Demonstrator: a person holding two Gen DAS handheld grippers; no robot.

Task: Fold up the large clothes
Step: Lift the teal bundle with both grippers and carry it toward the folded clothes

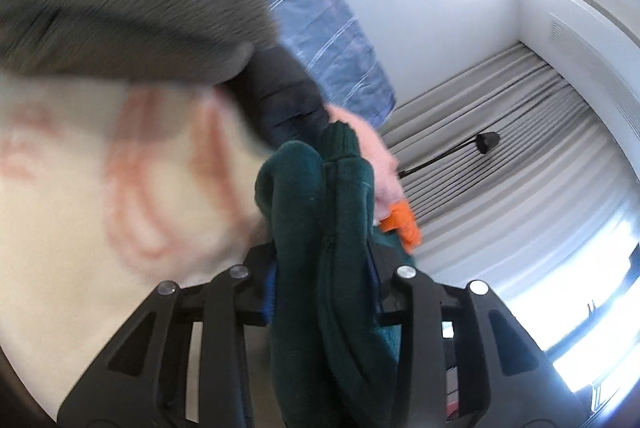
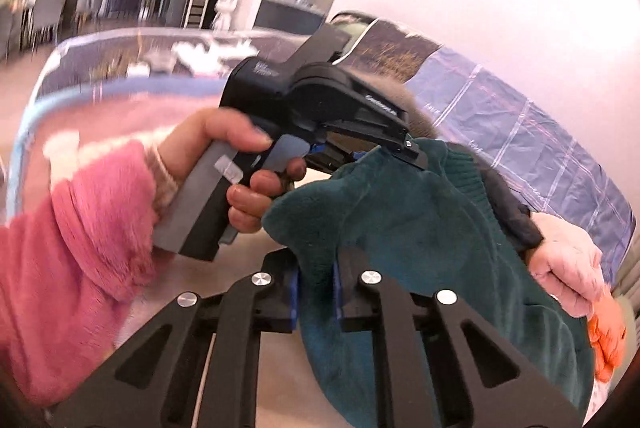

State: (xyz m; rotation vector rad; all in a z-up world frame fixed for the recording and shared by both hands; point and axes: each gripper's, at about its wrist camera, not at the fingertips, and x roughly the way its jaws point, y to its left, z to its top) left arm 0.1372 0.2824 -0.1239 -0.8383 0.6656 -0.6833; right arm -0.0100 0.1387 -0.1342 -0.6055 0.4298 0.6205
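Now both the left gripper (image 1: pixel 324 304) and right gripper (image 2: pixel 318 302) pinch the green fleece (image 2: pixel 420 212); lift evenly, keeping edges level and grips firm.

The garment (image 1: pixel 344 228) is dark green fleece with a ribbed knit cuff or hem at its upper end and a seam or zip line running down it. It hangs bunched in thick vertical folds, lifted off any surface, pinched at two spots along its upper edge. In the right wrist view it (image 2: pixel 420 228) spreads wider, draping down from that edge, ribbed band at upper right.
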